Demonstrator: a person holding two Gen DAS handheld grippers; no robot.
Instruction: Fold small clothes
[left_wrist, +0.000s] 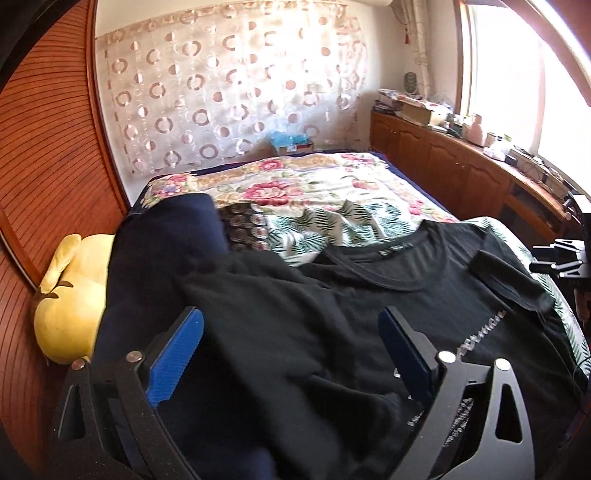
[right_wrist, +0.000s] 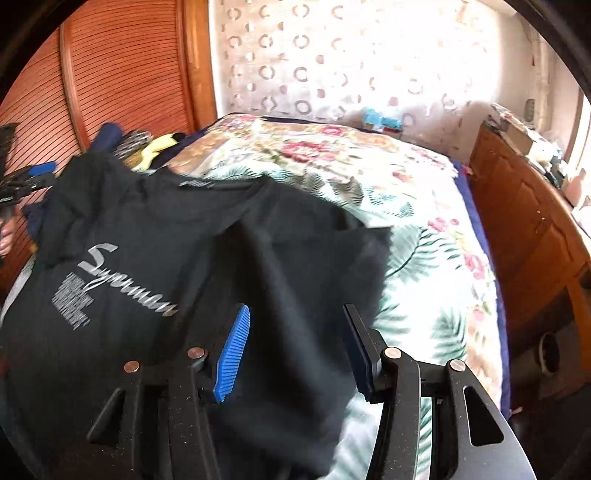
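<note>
Hovering over the bed (left_wrist: 369, 184) with its floral and leaf-print cover, I keep my left gripper (left_wrist: 291, 354) spread wide and my right gripper (right_wrist: 295, 347) released, neither clamping anything. Beneath both lies the black cotton T-shirt with silver script lettering (right_wrist: 147, 258), sleeves folded inward, near the bed's near edge, beside a navy garment (left_wrist: 162, 236).

The T-shirt (left_wrist: 424, 280) is spread on the bed (left_wrist: 332, 192), a plush toy (left_wrist: 70, 302) to its left, cabinets (left_wrist: 443, 162) along the right
</note>
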